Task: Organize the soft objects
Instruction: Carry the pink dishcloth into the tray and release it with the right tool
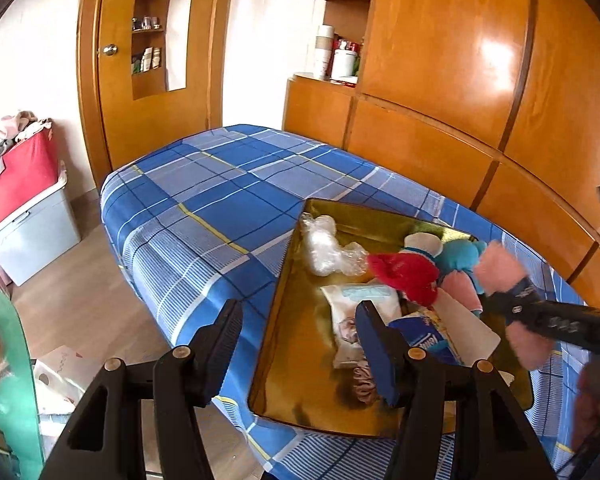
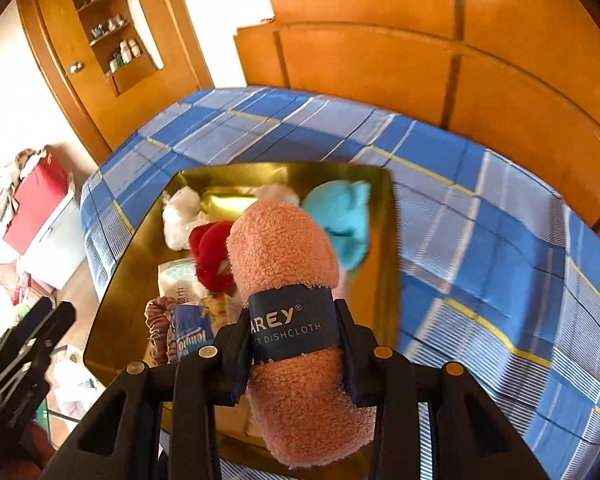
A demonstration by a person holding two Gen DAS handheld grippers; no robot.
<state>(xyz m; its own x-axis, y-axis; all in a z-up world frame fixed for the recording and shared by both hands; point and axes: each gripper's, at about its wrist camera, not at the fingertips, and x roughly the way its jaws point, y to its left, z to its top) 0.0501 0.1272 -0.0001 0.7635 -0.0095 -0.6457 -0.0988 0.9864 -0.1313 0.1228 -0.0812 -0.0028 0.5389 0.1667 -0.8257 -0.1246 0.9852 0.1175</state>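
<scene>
A bed under a blue plaid bedspread point(image 2: 480, 208) is filling the room in front of orange wooden wardrobe panels point(image 1: 440, 40), and a shallow gold tray point(image 2: 140, 248) is lying on it, serving here as the landmark. Beyond the tray's left edge, off the bed, a red box point(image 1: 20, 172) is sitting on a grey bin. At the tray's near-left corner the left gripper point(image 1: 296, 350) is hanging with its jaws standing apart and nothing between them, one finger over the bedspread and the other over the tray. Inside the tray, from left to right, a crumpled clear plastic bag point(image 1: 328, 248), a pack of wipes point(image 1: 360, 316) with a blue tissue packet point(image 1: 428, 340) just beside it, a red soft item point(image 1: 404, 276) and a turquoise soft toy point(image 2: 340, 220) are lying close together. Above the tray's right half the right gripper point(image 2: 296, 344) is clamping a rolled pink dishcloth point(image 2: 288, 248) across its dark paper band, the roll's long axis running straight ahead along the fingers and its far end pointing at the red and turquoise items. The right hand looks by far the nearer to any set-down spot, and bare tray floor is showing along the right side.
</scene>
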